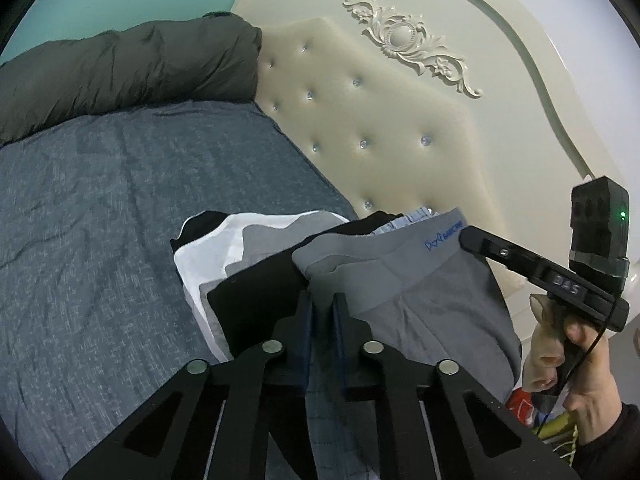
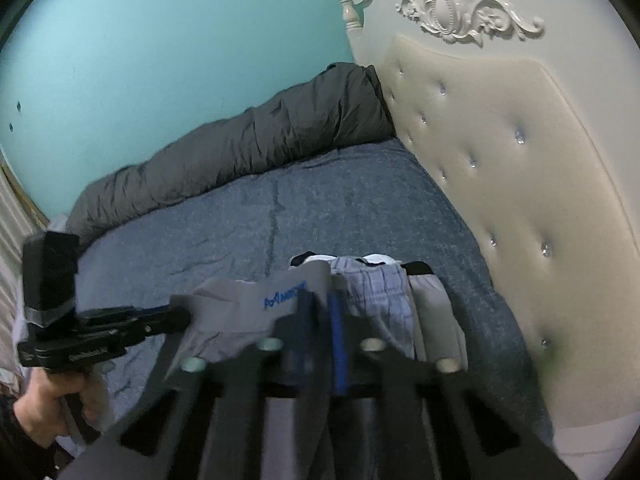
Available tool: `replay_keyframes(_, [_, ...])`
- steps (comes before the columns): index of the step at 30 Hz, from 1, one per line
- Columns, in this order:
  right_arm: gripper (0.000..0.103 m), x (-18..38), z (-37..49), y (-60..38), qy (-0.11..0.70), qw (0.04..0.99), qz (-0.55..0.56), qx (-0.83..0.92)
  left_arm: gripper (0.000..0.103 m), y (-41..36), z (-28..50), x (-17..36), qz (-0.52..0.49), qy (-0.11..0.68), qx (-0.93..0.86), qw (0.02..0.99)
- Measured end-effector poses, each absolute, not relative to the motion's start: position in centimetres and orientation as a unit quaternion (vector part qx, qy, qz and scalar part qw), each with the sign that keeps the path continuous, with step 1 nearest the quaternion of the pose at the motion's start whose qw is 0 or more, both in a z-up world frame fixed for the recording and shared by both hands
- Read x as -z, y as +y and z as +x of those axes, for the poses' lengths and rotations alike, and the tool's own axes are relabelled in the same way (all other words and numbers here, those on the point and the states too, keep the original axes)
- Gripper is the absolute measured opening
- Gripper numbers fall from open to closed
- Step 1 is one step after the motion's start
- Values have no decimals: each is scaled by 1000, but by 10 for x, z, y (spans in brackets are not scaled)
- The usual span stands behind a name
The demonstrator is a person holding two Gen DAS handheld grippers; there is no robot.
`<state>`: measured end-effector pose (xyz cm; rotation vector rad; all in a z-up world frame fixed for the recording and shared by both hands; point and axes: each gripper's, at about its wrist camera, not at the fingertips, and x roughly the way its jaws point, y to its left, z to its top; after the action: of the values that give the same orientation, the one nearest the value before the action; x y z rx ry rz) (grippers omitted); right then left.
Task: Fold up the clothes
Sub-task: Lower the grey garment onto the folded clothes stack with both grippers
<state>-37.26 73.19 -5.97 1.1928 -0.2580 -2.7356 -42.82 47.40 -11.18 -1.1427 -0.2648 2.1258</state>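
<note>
We held grey briefs at bed corner by headboard, over unfolded pile. Left claw pinched waistband; right claw likewise, both nearly closed. No fold made; pile remained.

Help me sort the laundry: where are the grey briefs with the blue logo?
The grey briefs lie atop the clothes pile on the blue bedspread, near the headboard, pinched between both grippers.
</note>
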Motion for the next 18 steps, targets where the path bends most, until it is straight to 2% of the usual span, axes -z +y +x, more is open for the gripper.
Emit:
replay_keyframes(8, [3,62,-384,743,-75,14,392,917,6,484,-441,104,-431,-101,-825,350])
replay_keyframes(18, [4,64,-389,750,-75,18,410,909,10,497,-449,119,-457,-82,-821,333])
